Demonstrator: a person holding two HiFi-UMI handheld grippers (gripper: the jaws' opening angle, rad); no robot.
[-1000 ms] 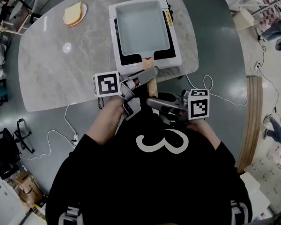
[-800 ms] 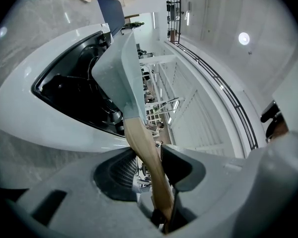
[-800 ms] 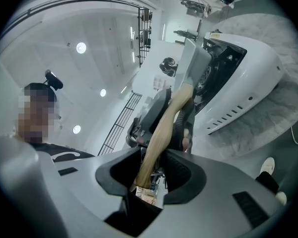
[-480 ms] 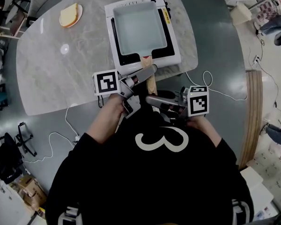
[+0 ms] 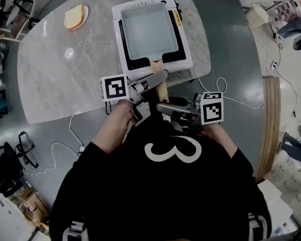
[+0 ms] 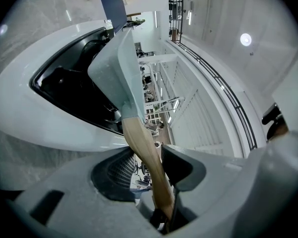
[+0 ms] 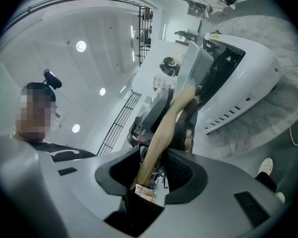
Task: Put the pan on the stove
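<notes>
Partly apart at the left gripper [image 6: 148,157], with the pan's wooden handle [image 6: 139,135] running between the pads and a slit of background showing beside the left pad, so no squeeze. Likewise loose at the right gripper [image 7: 155,155], set around the handle's near end and clear of the left pad. Only from the right gripper view: the left gripper's jaws straddling the handle farther along. Only from the head view: the pale square pan [image 5: 149,29] sitting on the white stove [image 5: 184,63] at the far right of the marble table [image 5: 65,79], handle jutting past the near edge, and a bread slice [image 5: 75,15] at the far left.
</notes>
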